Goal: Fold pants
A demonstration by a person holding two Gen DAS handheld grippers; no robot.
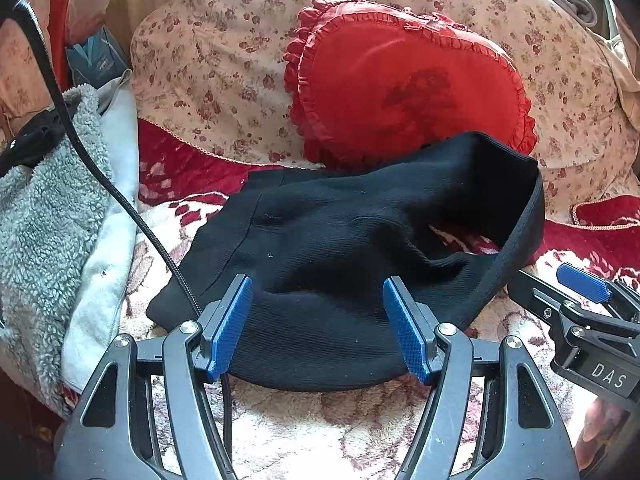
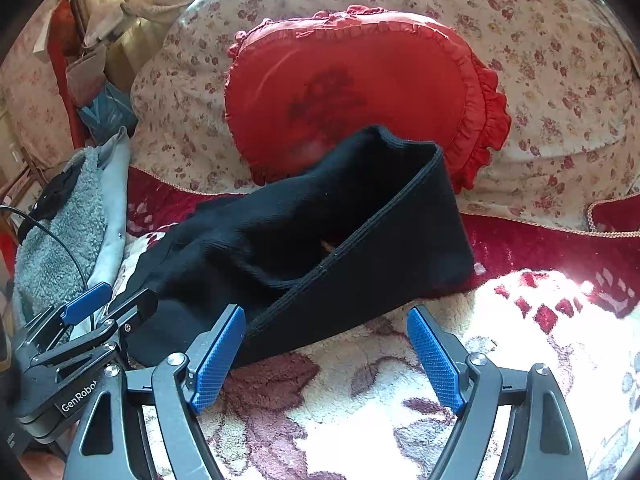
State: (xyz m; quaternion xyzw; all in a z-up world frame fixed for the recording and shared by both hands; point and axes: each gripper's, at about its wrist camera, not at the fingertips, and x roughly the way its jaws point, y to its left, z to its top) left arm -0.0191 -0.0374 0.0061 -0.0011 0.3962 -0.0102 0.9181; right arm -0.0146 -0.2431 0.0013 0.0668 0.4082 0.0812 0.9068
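Black knit pants (image 1: 340,248) lie bunched on a floral blanket, the waistband (image 1: 524,216) standing open to the right. My left gripper (image 1: 318,320) is open, its blue pads on either side of the near edge of the fabric. In the right wrist view the pants (image 2: 304,240) stretch from the left to the raised waistband (image 2: 400,216). My right gripper (image 2: 326,356) is open over the blanket at the pants' near edge, its left pad (image 2: 218,360) touching the cloth. Each gripper shows at the edge of the other's view: the right one (image 1: 588,304), the left one (image 2: 80,320).
A red heart-shaped pillow (image 1: 404,84) leans on a floral cushion (image 1: 224,64) behind the pants. A grey fleece garment (image 1: 52,216) lies to the left with a black cable (image 1: 120,196) across it. The cream and red floral blanket (image 2: 400,400) covers the near surface.
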